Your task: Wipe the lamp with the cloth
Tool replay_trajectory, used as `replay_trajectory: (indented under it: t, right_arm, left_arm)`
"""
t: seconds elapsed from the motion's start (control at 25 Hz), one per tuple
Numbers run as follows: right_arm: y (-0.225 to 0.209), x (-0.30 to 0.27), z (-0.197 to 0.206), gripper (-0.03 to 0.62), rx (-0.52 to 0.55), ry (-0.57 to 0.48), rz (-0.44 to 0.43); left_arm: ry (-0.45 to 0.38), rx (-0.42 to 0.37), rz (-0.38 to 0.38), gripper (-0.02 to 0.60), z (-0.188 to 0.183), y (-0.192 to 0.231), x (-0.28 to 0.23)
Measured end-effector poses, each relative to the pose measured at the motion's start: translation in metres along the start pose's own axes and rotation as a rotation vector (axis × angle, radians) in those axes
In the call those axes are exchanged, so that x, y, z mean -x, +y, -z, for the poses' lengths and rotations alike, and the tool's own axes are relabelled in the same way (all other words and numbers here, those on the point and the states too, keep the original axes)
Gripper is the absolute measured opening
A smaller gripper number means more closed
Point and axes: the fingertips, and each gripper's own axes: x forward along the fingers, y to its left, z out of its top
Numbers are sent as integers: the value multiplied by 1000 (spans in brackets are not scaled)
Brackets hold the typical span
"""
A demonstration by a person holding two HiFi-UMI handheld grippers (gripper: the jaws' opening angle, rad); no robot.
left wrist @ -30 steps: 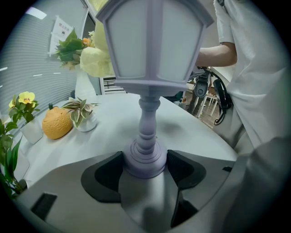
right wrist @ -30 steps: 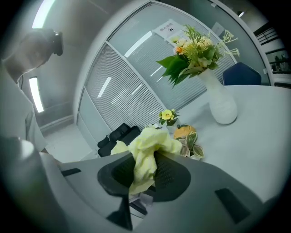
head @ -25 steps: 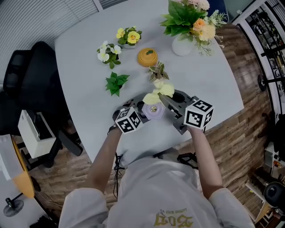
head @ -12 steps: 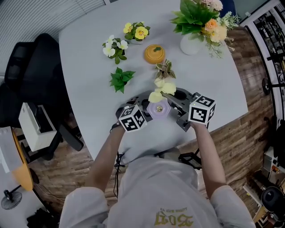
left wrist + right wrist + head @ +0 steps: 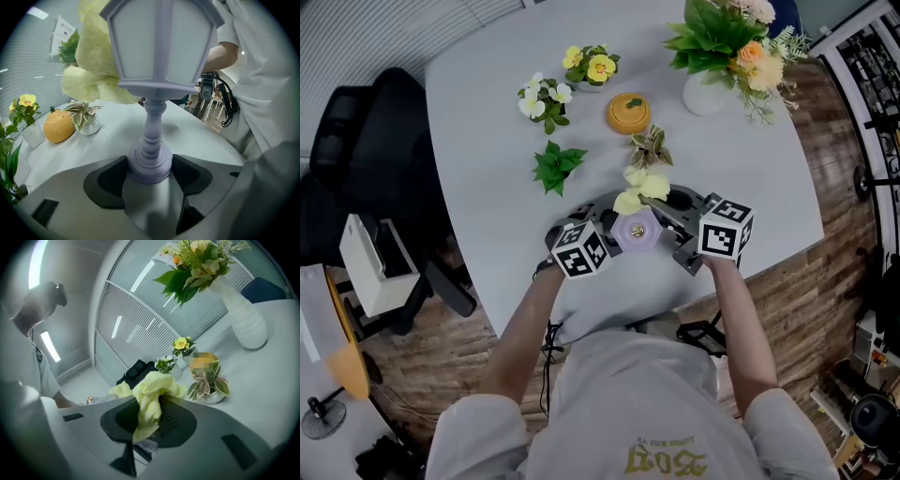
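Note:
A pale lilac lantern-shaped lamp (image 5: 636, 231) stands upright between my two grippers near the table's front edge. My left gripper (image 5: 151, 171) is shut on the lamp (image 5: 154, 89) at its round foot. The yellow cloth (image 5: 151, 397) is pinched in my right gripper (image 5: 149, 420), which is shut on it. In the head view the cloth (image 5: 639, 189) lies against the far side of the lamp's head, and in the left gripper view the cloth (image 5: 96, 61) bulges out to the left of the lantern.
On the grey round table (image 5: 487, 141) stand a small variegated plant pot (image 5: 650, 148), an orange-shaped pot (image 5: 627, 112), a green leafy sprig (image 5: 554, 167), two small flower pots (image 5: 544, 98), and a white vase of flowers (image 5: 711, 92). A black chair (image 5: 366, 159) stands at left.
The grippers, lamp and cloth stay almost in place; the view has shifted slightly, and the cloth sits a little differently against the lamp's head.

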Motion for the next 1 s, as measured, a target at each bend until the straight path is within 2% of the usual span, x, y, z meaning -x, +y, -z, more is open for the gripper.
replay_trajectory:
  t: [0.68, 1.0]
  right_arm:
    - [-12, -5, 20, 86, 11, 73, 48]
    - [-8, 3, 19, 86, 21, 72, 46]
  left_arm:
    - [2, 2, 2, 318, 0, 0, -1]
    - [4, 4, 2, 318, 1, 0, -1]
